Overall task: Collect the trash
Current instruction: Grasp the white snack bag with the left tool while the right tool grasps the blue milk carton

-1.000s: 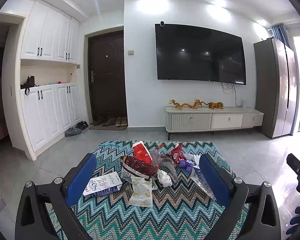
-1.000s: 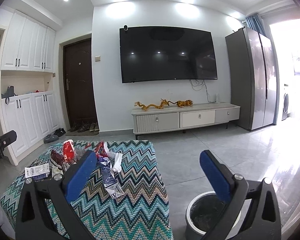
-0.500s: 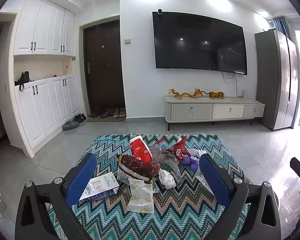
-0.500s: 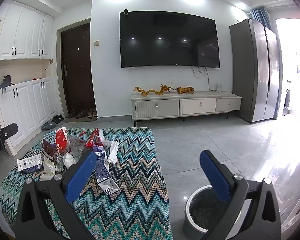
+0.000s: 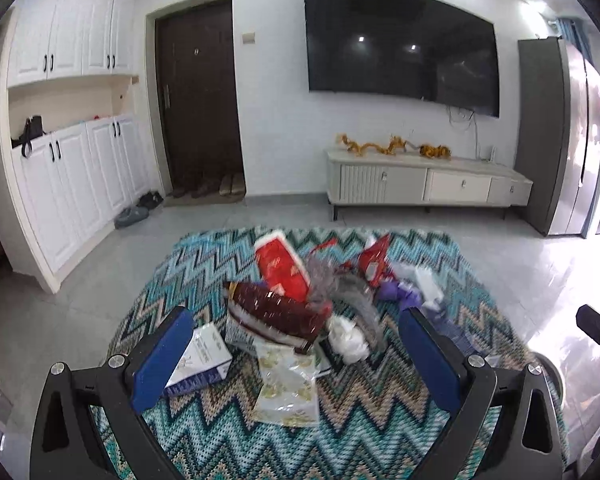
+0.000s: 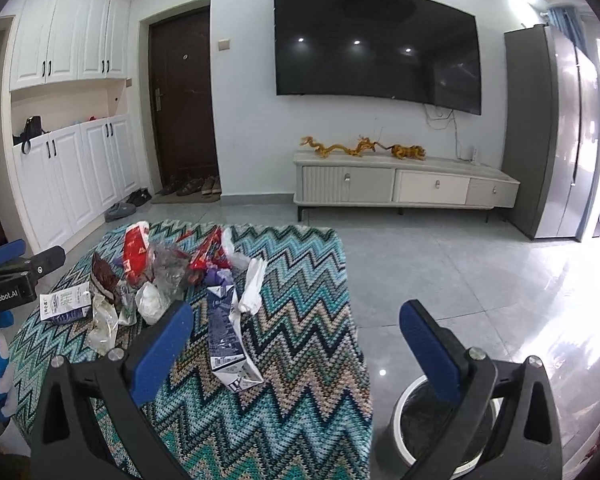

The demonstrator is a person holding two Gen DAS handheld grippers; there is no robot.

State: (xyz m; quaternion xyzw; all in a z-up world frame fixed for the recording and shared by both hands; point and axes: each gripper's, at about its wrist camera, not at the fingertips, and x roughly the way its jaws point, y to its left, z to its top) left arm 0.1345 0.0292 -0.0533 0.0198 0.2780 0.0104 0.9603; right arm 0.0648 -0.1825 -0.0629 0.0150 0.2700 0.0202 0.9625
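A heap of trash lies on a table under a zigzag cloth point(image 5: 364, 436): a red packet point(image 5: 280, 266), a dark red wrapper point(image 5: 278, 314), a crumpled white tissue point(image 5: 348, 338), a clear gold-printed bag point(image 5: 288, 386) and a white and blue carton point(image 5: 198, 358). My left gripper point(image 5: 296, 348) hangs open just above the near side of the heap, holding nothing. In the right wrist view a flattened blue carton point(image 6: 226, 338) lies nearest. My right gripper point(image 6: 296, 348) stands open over the table's right edge. The trash bin point(image 6: 440, 424) sits on the floor below its right finger.
Grey tiled floor surrounds the table. A low TV cabinet point(image 6: 404, 190) with gold figurines stands under a wall TV point(image 6: 376, 46). A grey fridge point(image 6: 556, 136) is at the right. White cupboards point(image 5: 68, 128), a dark door and shoes are at the left.
Both grippers have moved forward and tilted down toward the table. The trash heap looks larger and nearer in both views. Both stay open.
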